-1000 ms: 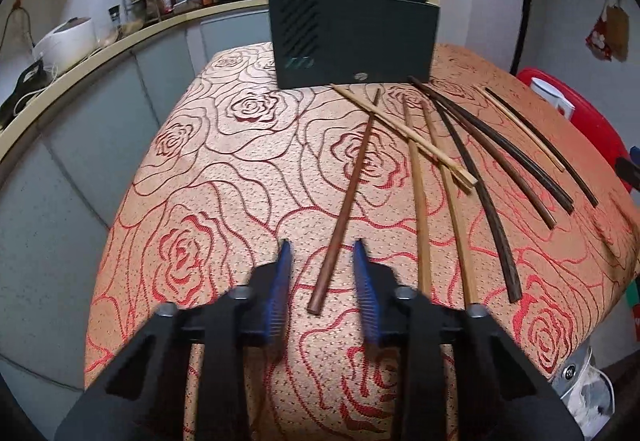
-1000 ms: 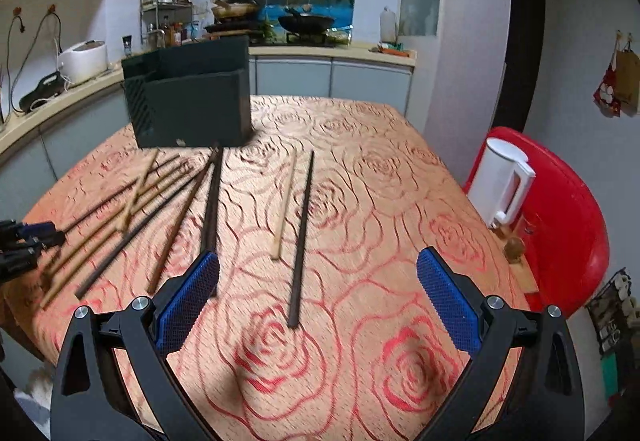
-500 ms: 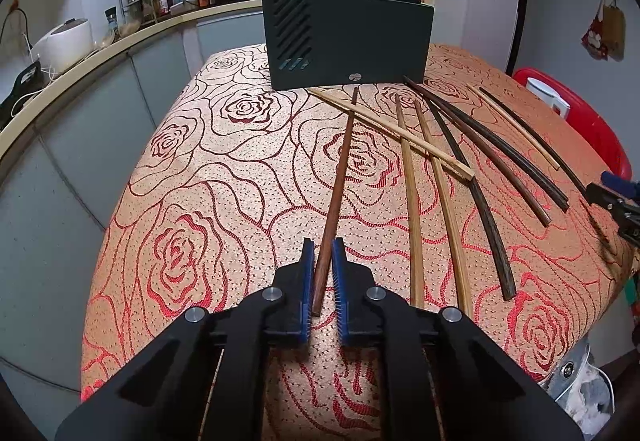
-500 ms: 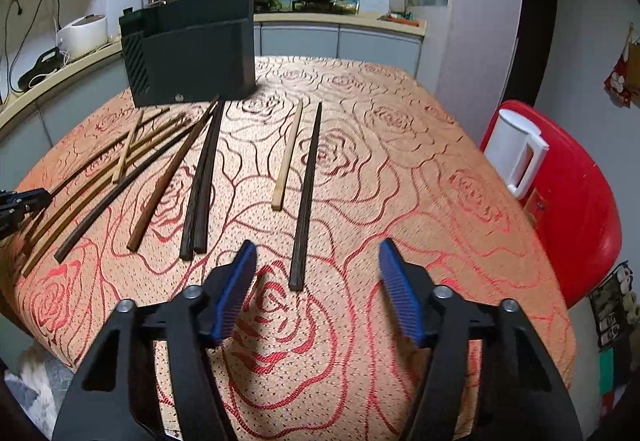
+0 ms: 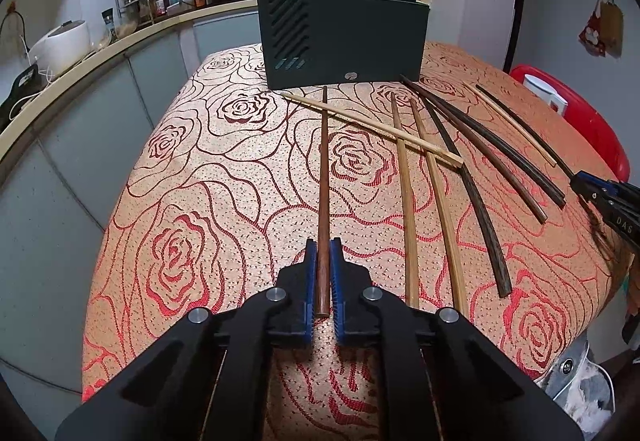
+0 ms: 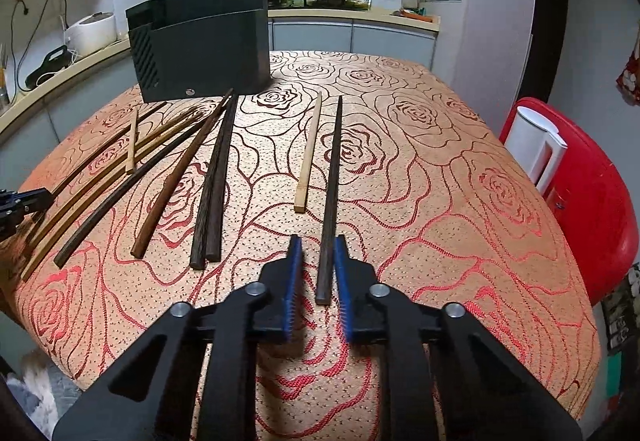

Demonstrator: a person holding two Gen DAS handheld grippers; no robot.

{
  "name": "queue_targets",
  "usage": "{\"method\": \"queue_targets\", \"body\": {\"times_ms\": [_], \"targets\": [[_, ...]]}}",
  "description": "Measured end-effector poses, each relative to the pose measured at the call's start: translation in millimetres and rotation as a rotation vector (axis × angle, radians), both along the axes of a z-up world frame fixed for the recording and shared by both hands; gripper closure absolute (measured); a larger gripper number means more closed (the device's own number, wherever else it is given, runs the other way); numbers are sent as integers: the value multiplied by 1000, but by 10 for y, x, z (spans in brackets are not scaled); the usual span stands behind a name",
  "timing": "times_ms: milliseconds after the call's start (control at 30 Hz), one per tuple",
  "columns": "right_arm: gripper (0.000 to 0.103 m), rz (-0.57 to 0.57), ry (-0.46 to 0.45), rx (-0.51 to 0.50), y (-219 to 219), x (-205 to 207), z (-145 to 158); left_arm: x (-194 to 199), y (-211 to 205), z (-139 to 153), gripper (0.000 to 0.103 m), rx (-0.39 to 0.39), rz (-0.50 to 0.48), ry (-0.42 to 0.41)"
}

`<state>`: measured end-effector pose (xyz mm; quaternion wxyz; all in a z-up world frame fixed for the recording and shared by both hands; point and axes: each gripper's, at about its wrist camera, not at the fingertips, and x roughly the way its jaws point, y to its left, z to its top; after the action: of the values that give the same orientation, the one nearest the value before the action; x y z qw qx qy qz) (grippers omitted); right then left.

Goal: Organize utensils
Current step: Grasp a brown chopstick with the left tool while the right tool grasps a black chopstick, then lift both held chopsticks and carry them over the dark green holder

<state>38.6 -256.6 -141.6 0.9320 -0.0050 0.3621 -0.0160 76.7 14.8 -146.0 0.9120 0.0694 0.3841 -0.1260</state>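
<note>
We work with two hand-held grippers over a rose-patterned tabletop [image 5: 224,177] on which loose chopsticks lie fanned toward a dark utensil holder [image 5: 344,41] at 12 o'clock.

Left gripper [image 5: 323,253]: the jaws have just closed and now clamp the near end of the reddish-brown chopstick [image 5: 325,169]. Both blue pads press its sides. Its long axis runs straight from the jaws toward 12 o'clock, the far tip ending just short of the holder's front wall. The stick passes over or under a pale bamboo chopstick [image 5: 376,129] lying across it; which is on top cannot be told.

Right gripper [image 6: 318,253]: the jaws have just been closing around the near end of the black chopstick [image 6: 331,181]. In the right wrist view the right pad appears to touch the stick, while a narrow gap shows on the left side, so we judge this grip not yet fully seated. The stick's long axis also points to 12 o'clock, with the holder [image 6: 204,49] at about 11 o'clock.

Each stick is aligned with its own gripper; the left hand's stick reaches nearer the holder.
</note>
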Motion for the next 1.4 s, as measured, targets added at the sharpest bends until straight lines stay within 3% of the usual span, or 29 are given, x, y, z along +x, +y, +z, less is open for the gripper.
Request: {"method": "queue_targets", "body": {"times_ms": [300, 733, 1133, 1400], "targets": [[95, -22, 2, 58, -114, -60, 115, -69, 37, 266, 97, 13, -17, -52], [95, -9, -177, 112, -213, -205, 849, -221, 146, 1070, 97, -1, -24, -230], [95, 53, -294, 183, -206, 53, 1470, 8, 181, 1701, 97, -90, -21, -347], [95, 74, -307, 197, -186, 303, 1671, 199, 114, 1835, 97, -95, -32, -348]]}}
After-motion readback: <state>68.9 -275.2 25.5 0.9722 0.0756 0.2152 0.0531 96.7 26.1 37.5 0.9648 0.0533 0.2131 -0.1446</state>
